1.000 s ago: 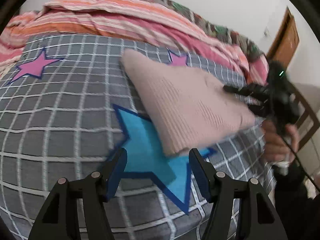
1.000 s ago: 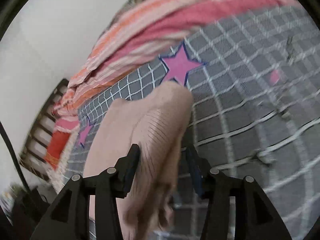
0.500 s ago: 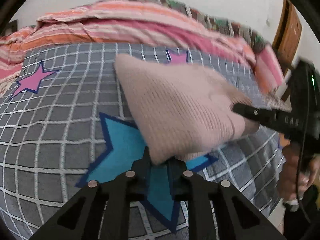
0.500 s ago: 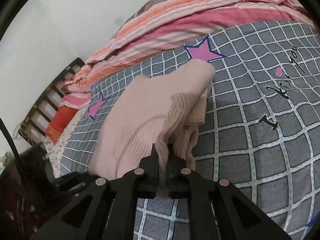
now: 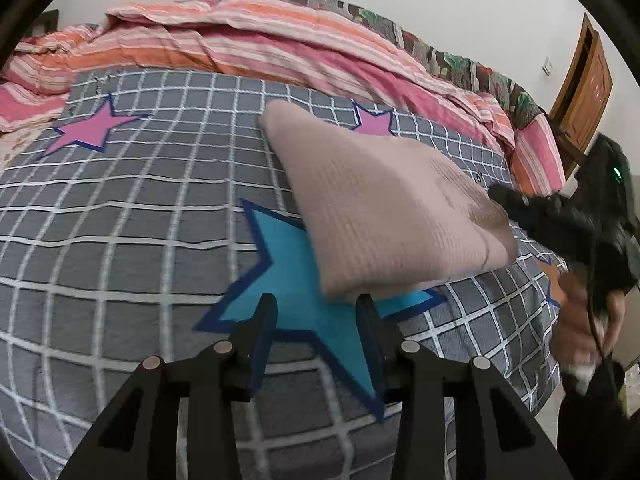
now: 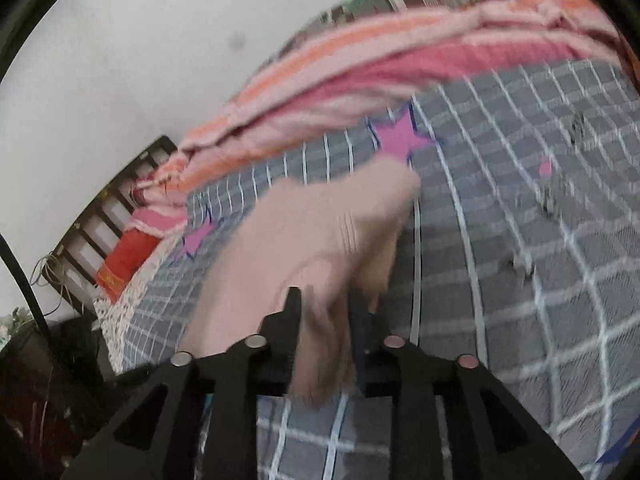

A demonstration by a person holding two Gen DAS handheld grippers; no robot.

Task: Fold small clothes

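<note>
From my left wrist view, the folded pink knit garment [image 5: 384, 208] lies across the middle of the frame on the grey checked bedspread [image 5: 120, 208], its near corner over the blue star [image 5: 316, 300] printed on the cover. My left gripper [image 5: 316, 312] sits at the bottom centre with its jaws apart; they have just been opening, and the garment's near edge sits just beyond the tips, with nothing pinched between them. The right finger's tip looks close to the cloth's lower edge, though I cannot tell if it touches.

At the right edge of that view I see the right gripper [image 5: 504, 196] reaching in to the garment's far corner, with a hand [image 5: 584, 320] below it.

The right wrist view is blurred. There the right gripper [image 6: 326, 300] is at bottom centre, and the pink garment [image 6: 304, 240] fills the middle, a fold of it running down between the two fingers. These jaws have also just been opening; whether the pads press on the cloth I cannot tell.

A striped pink and orange quilt [image 5: 248, 40] is bunched along the top of the bed.
</note>
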